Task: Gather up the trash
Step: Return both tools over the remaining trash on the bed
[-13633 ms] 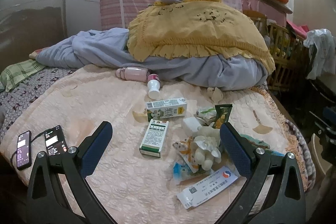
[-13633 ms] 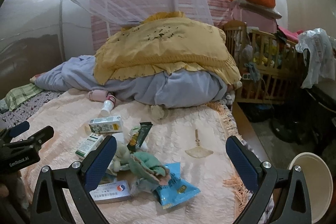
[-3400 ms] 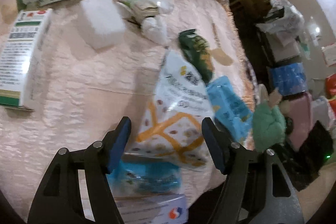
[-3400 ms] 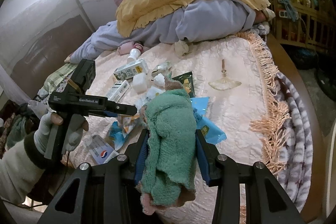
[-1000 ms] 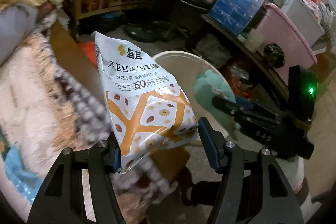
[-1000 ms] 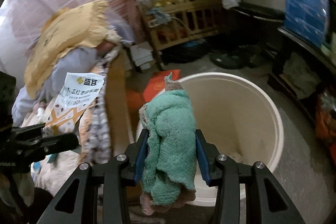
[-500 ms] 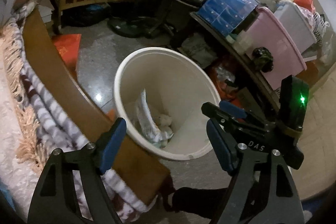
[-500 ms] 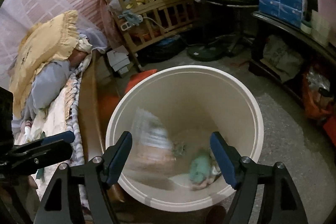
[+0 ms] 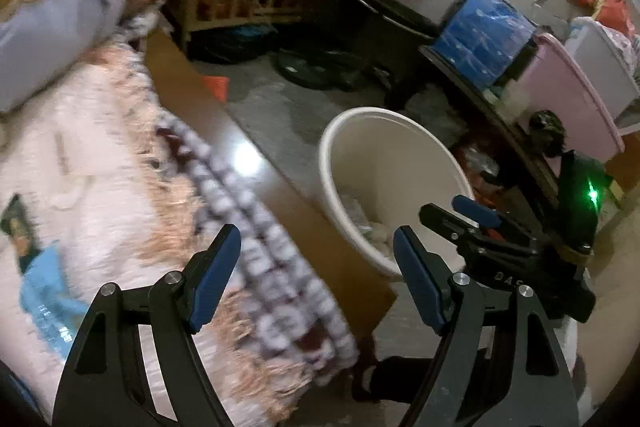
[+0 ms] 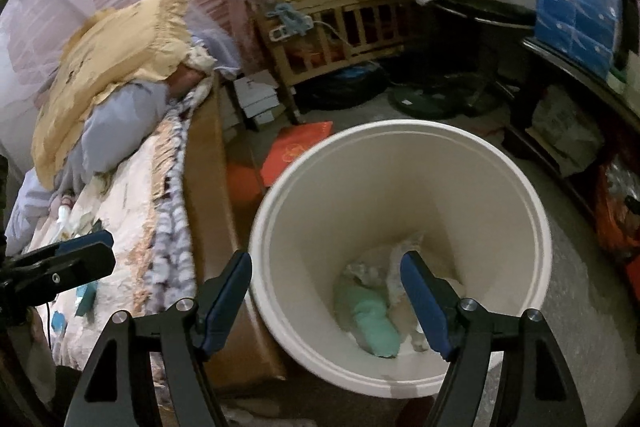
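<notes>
Trash (image 10: pixel 370 311) is lying in the bin (image 10: pixel 532 223) under the right fingers (image 10: pixel 326 297); both pairs, left (image 9: pixel 316 277) too, are standing apart, empty, for dropping it.

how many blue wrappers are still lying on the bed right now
1 for sure: a blue wrapper near the bed's edge, left of the left gripper. More may lie out of view; the picture is blurred.

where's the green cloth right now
In the right wrist view, the green cloth lies at the bottom of the white bin on the floor beside the bed.
</notes>
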